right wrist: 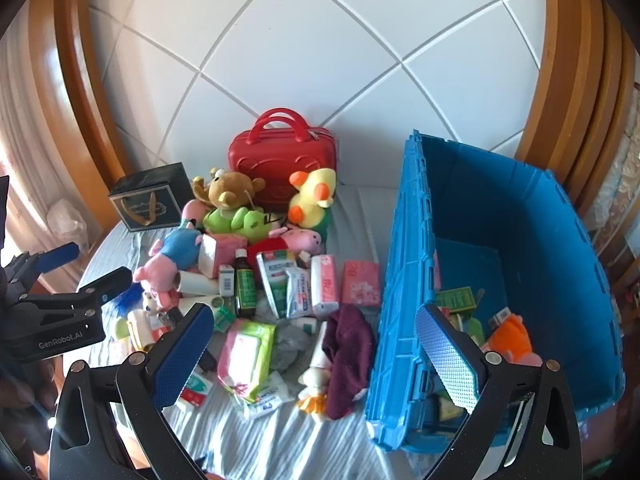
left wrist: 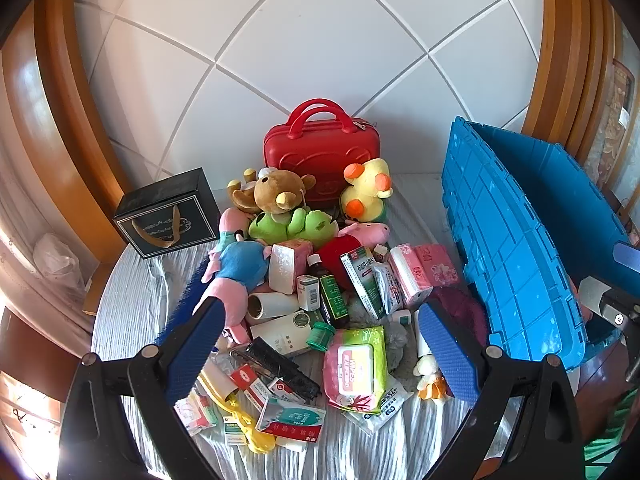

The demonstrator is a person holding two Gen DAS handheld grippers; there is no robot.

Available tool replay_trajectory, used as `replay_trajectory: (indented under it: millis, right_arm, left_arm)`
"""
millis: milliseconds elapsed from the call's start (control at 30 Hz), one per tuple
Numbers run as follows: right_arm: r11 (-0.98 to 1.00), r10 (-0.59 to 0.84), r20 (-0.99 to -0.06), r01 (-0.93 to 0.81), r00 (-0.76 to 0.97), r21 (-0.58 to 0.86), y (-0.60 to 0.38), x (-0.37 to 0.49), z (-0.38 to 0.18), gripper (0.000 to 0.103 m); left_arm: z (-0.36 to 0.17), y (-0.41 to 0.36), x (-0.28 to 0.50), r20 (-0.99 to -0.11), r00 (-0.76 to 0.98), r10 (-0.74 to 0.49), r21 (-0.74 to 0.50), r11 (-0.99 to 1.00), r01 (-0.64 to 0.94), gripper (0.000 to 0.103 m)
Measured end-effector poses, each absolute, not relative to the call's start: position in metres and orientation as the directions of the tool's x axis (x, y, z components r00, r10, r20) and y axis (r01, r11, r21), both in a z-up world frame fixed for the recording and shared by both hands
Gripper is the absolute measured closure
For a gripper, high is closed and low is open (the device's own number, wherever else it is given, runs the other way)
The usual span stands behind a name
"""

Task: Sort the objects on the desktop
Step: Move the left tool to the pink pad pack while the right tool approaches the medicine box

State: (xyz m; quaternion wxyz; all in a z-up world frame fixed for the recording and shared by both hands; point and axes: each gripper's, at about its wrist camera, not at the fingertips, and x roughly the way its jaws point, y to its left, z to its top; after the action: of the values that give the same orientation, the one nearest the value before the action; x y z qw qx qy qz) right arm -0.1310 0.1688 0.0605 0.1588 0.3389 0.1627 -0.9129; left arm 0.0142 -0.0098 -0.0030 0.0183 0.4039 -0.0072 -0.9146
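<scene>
A heap of things lies on a grey-striped cloth (left wrist: 132, 300): plush toys such as a brown bear (left wrist: 278, 192), a yellow duck (left wrist: 368, 188) and a blue-and-pink pig (left wrist: 240, 268), plus medicine boxes (left wrist: 362, 280), a dark bottle (left wrist: 330, 292) and a pink-green wipes pack (left wrist: 356, 368). My left gripper (left wrist: 320, 352) hangs open above the near side of the heap, with nothing between its pads. My right gripper (right wrist: 314, 356) is open too, over the wipes pack (right wrist: 246, 356) and a maroon cloth (right wrist: 344, 356), with its right finger (right wrist: 448, 356) over the blue bin (right wrist: 520, 200).
A red case (left wrist: 320, 152) and a black gift box (left wrist: 168, 216) stand behind the heap. The open blue bin (left wrist: 520, 240) at the right holds an orange plush (right wrist: 512, 340) and a green box (right wrist: 456, 298). The left gripper (right wrist: 84, 270) shows at the left edge. Wooden frames flank a white tiled wall.
</scene>
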Motion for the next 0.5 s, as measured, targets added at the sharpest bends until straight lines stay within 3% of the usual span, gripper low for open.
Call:
replay_trajectory:
  millis: [500]
  right_arm:
    - [-0.868,-0.21,-0.709,0.462,-0.673,-0.18,0.134,-0.117,0.012,0.0]
  left_arm:
    - [-0.048,-0.058,0.029,-0.786,-0.613,-0.076,0.028,-0.996,0.087,0.004]
